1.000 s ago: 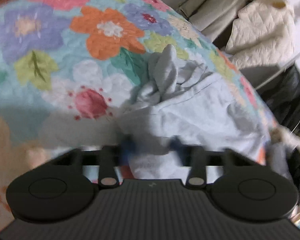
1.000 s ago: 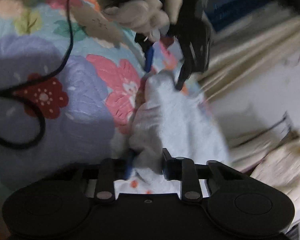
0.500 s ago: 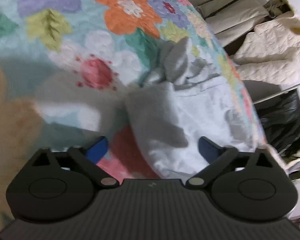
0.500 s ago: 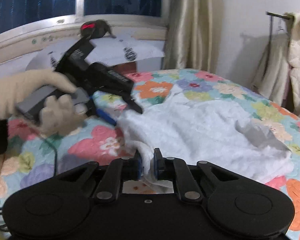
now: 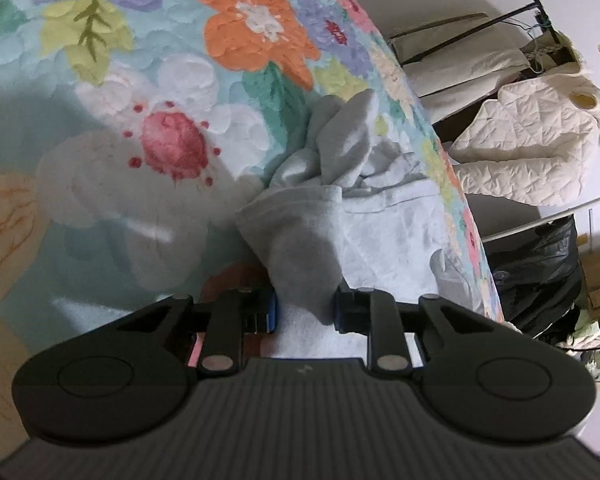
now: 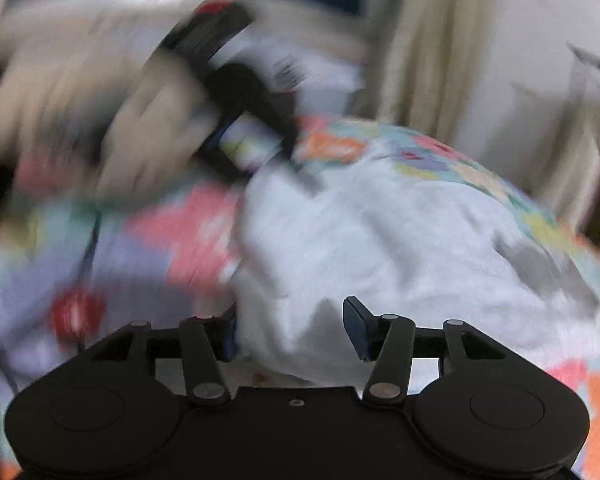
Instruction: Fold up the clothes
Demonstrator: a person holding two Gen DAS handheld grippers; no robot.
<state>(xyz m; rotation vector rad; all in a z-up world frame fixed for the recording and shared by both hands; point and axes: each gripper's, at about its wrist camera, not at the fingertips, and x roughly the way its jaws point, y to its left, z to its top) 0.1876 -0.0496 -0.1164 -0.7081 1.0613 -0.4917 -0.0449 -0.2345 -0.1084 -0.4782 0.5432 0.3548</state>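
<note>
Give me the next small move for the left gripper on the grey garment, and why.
Probably finish the pinch, then lift that edge. The left gripper is closing with a fold of the grey garment between its jaws. The right gripper is opening, pads off the cloth, and the garment is bunched on the floral quilt.

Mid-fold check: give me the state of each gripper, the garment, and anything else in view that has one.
left gripper: jaws closing, a fold of the garment between them, pads touching it.
right gripper: jaws opening, cloth between the pads but not pinched.
grey garment: crumpled, lying on the bed, not yet folded.
floral quilt: spread over the bed.
cream quilted jacket: hanging on a rack.
</note>
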